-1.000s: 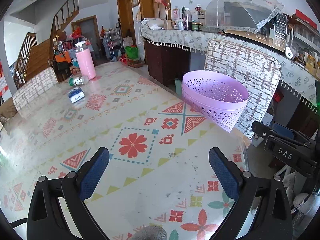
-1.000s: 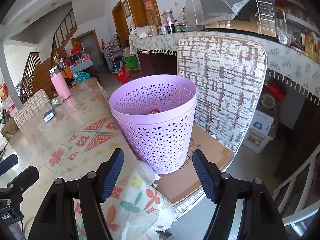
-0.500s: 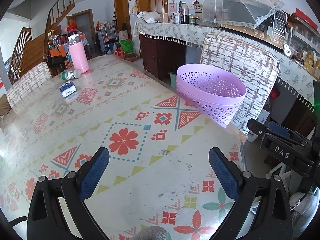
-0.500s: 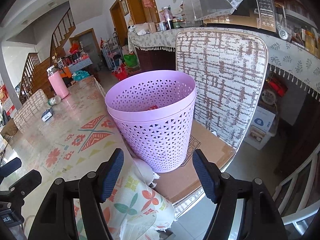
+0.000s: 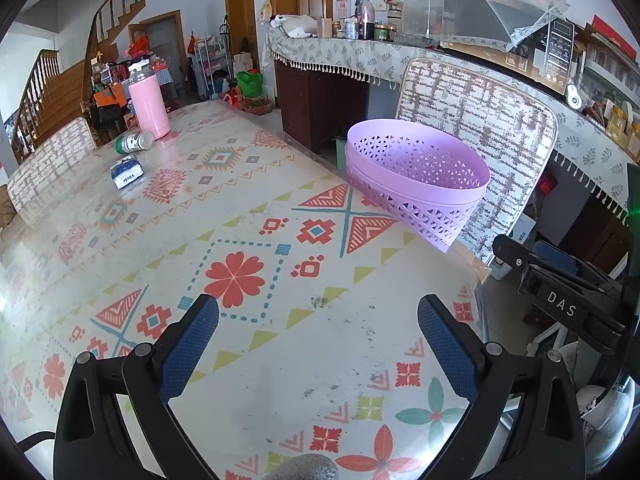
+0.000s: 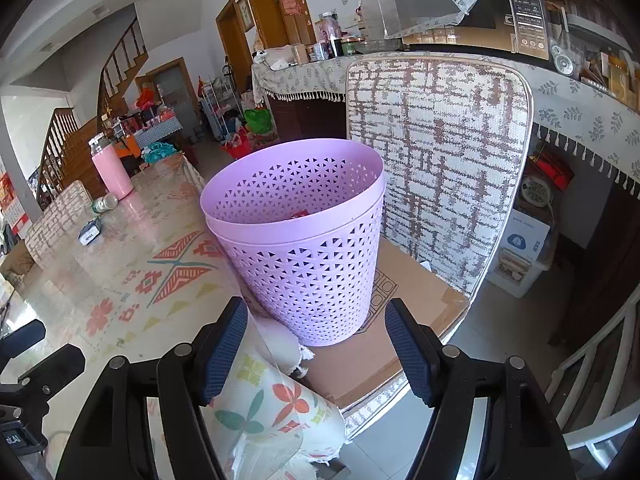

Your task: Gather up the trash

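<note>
A lilac perforated waste basket [image 6: 304,248] stands on a cardboard sheet on a chair seat beside the table; something red lies inside it. In the left wrist view the same basket [image 5: 416,180] shows past the table's right edge. My right gripper [image 6: 316,344] is open and empty, just in front of the basket's base. My left gripper [image 5: 318,344] is open and empty over the patterned table top. Far across the table lie a small blue and white packet [image 5: 127,174] and a tipped green-labelled bottle [image 5: 134,142].
A pink flask [image 5: 148,100] stands at the table's far end. A woven-pattern chair back [image 6: 436,160] rises behind the basket. The patterned tablecloth [image 5: 240,240] hangs over the table corner by my right gripper. A counter with a microwave runs along the right wall.
The left wrist view has swung slightly, so the far objects and the basket sit a little differently in frame. The right gripper has edged a bit nearer the basket. Both stay open.
</note>
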`<action>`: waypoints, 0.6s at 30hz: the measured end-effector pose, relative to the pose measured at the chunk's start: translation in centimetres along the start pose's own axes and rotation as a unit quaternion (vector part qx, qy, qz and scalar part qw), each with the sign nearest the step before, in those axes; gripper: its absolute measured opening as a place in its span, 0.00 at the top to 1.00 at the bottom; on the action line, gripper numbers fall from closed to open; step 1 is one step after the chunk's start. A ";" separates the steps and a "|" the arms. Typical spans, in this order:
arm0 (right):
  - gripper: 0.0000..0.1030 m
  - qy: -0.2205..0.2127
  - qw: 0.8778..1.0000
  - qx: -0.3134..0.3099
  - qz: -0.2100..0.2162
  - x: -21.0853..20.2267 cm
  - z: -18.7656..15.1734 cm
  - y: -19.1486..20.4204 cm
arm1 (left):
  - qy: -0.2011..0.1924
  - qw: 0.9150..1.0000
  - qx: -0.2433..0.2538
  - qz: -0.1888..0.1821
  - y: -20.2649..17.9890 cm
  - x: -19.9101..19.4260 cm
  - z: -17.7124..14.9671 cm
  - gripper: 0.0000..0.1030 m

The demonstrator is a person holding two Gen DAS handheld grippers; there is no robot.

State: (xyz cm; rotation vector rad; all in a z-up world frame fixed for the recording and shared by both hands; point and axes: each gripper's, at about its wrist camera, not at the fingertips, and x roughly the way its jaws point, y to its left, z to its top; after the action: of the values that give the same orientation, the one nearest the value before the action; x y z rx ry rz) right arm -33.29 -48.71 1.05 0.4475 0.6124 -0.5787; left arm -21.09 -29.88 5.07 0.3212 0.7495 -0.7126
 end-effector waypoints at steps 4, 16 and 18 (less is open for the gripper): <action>0.27 0.000 1.000 0.004 0.001 0.2 0.0 -0.3 | 0.003 1.000 0.002 0.000 -0.2 0.3 0.0 0.04; 0.27 -0.001 1.000 0.009 -0.001 0.3 -0.1 -1.3 | 0.009 1.000 0.006 -0.001 -0.9 0.8 -0.1 0.04; 0.27 -0.001 1.000 0.010 -0.001 0.3 -0.1 -1.3 | 0.010 1.000 0.008 -0.001 -1.1 0.9 -0.1 0.04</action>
State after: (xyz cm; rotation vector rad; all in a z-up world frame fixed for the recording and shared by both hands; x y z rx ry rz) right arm -33.88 -49.73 0.49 0.4645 0.6058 -0.5870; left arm -21.44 -31.00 4.34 0.3425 0.7645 -0.7175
